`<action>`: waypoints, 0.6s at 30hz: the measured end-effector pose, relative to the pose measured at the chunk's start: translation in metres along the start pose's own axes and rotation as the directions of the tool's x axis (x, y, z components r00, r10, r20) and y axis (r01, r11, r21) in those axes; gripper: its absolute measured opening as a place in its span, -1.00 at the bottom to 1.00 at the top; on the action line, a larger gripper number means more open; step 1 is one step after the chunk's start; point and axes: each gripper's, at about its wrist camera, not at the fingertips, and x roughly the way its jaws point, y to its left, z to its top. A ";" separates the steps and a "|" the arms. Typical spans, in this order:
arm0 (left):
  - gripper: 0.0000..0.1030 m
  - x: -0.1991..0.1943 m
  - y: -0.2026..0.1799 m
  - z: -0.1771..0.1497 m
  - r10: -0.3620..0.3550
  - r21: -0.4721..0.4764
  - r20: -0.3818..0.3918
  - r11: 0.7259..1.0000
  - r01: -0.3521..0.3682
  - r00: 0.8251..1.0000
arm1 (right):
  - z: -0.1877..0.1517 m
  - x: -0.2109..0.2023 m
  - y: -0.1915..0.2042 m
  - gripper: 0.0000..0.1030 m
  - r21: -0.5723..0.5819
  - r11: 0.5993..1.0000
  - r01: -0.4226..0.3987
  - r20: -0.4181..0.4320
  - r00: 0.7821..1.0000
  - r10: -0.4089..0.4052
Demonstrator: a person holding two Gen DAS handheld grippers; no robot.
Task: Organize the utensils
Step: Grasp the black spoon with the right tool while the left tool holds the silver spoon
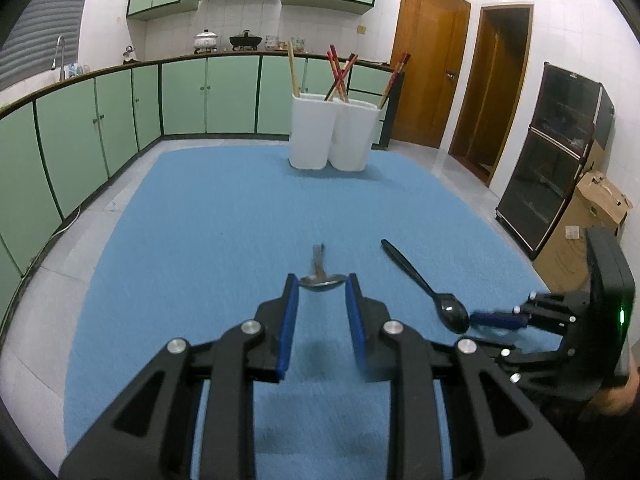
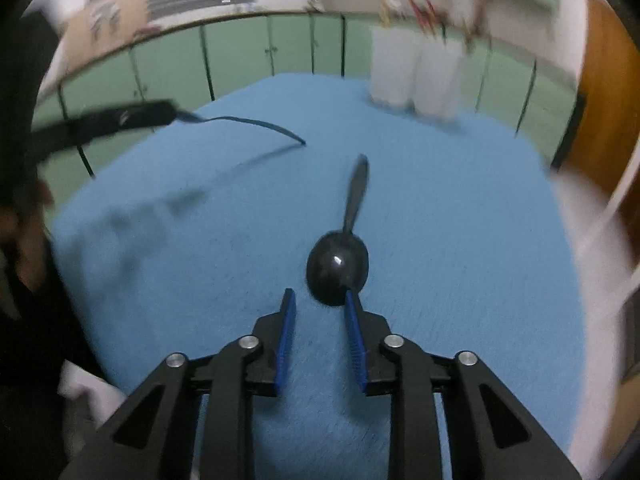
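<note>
A metal spoon (image 1: 322,276) lies on the blue mat (image 1: 208,232), its bowl just beyond the tips of my open left gripper (image 1: 322,286). A black spoon (image 1: 430,290) lies to its right, bowl toward me; in the right wrist view its bowl (image 2: 338,268) sits just ahead of my open right gripper (image 2: 318,300), touching the right fingertip (image 2: 352,304). The right gripper also shows in the left wrist view (image 1: 496,318) beside the black bowl. Two white holders (image 1: 332,136) with several chopsticks stand at the mat's far end.
The left gripper shows blurred at the left of the right wrist view (image 2: 120,120). Green cabinets (image 1: 120,120) run behind the table. Wooden doors (image 1: 432,60), a dark glass cabinet (image 1: 552,152) and a cardboard box (image 1: 588,216) stand to the right.
</note>
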 end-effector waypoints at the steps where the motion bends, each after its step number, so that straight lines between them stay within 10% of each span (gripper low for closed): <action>1: -0.56 0.000 0.000 0.000 0.000 0.002 -0.003 1.000 0.000 1.000 | 0.002 0.002 0.004 -0.31 -0.034 0.998 0.046 0.000 0.999 -0.046; 18: -0.56 0.004 0.001 0.002 -0.004 -0.006 -0.011 1.000 0.004 1.000 | 0.014 0.014 -0.004 -0.34 -0.007 1.000 0.030 -0.004 1.000 -0.030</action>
